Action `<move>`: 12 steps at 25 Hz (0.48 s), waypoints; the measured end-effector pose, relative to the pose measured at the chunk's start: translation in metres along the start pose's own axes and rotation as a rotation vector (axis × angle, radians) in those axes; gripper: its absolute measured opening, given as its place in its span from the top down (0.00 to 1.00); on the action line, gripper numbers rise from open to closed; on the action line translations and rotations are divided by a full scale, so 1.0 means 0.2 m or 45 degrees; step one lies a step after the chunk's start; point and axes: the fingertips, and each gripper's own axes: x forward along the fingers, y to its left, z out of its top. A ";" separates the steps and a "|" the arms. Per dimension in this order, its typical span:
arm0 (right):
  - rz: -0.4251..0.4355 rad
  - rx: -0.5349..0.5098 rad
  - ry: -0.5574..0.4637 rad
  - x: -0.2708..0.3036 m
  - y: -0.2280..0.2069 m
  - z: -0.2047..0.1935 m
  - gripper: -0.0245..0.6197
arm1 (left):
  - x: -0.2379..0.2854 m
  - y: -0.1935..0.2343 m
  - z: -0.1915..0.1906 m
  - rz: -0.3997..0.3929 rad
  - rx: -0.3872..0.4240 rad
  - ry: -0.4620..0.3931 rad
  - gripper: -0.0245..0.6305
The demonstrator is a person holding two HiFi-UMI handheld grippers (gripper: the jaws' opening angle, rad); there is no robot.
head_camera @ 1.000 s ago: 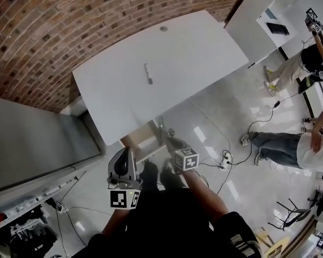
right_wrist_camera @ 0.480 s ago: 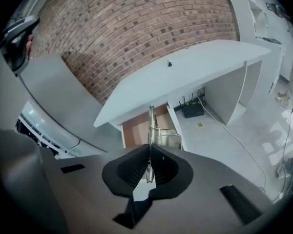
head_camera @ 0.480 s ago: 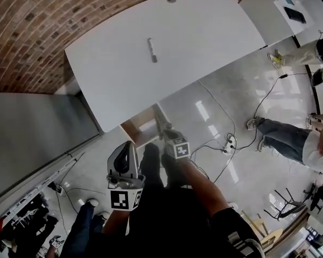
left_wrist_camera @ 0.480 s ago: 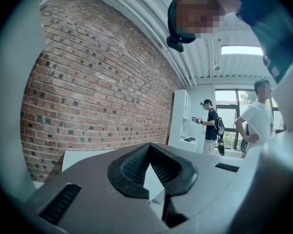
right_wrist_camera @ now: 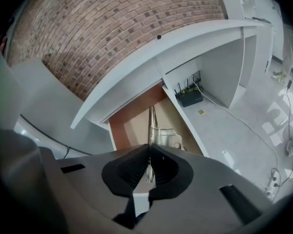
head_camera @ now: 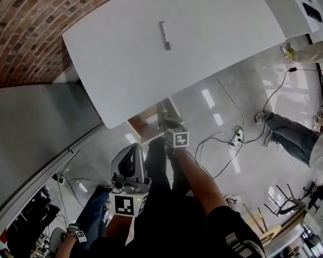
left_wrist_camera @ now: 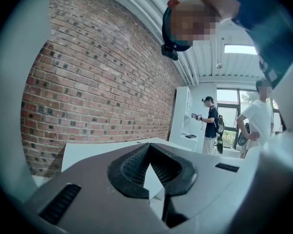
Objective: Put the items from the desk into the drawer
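Note:
A dark marker pen (head_camera: 164,35) lies alone on the white desk (head_camera: 215,42). Under the desk's near edge a wood-lined drawer (head_camera: 144,126) stands open. My right gripper (head_camera: 169,126) is just above it, shut on a thin metal item (right_wrist_camera: 150,126) seen edge-on that points into the drawer (right_wrist_camera: 132,123). A pale metallic object (right_wrist_camera: 168,139) lies inside the drawer. My left gripper (head_camera: 132,150) is held low and to the left, away from the desk, its jaws (left_wrist_camera: 150,147) closed at the tips with nothing between them.
A grey surface (head_camera: 32,128) runs along the left. A black router (right_wrist_camera: 189,95) sits under the desk, and cables (head_camera: 234,138) trail over the floor. People stand at the right (head_camera: 290,138) and lower left (head_camera: 91,219). A second white table (head_camera: 282,4) is at the far right.
My right gripper has moved forward with the metal item, from over the floor to the open drawer's edge. The left gripper has dropped back slightly. A person has come into view at lower left.

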 end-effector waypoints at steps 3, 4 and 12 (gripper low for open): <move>-0.021 0.030 0.020 0.11 -0.05 -0.04 0.95 | 0.00 0.04 -0.03 0.018 -0.016 0.003 0.96; -0.033 0.036 0.037 0.14 -0.06 -0.06 0.95 | 0.01 0.05 -0.04 0.024 -0.022 0.005 0.96; -0.034 0.084 0.062 0.39 -0.15 -0.10 0.95 | 0.01 0.12 -0.13 0.047 -0.056 0.028 0.96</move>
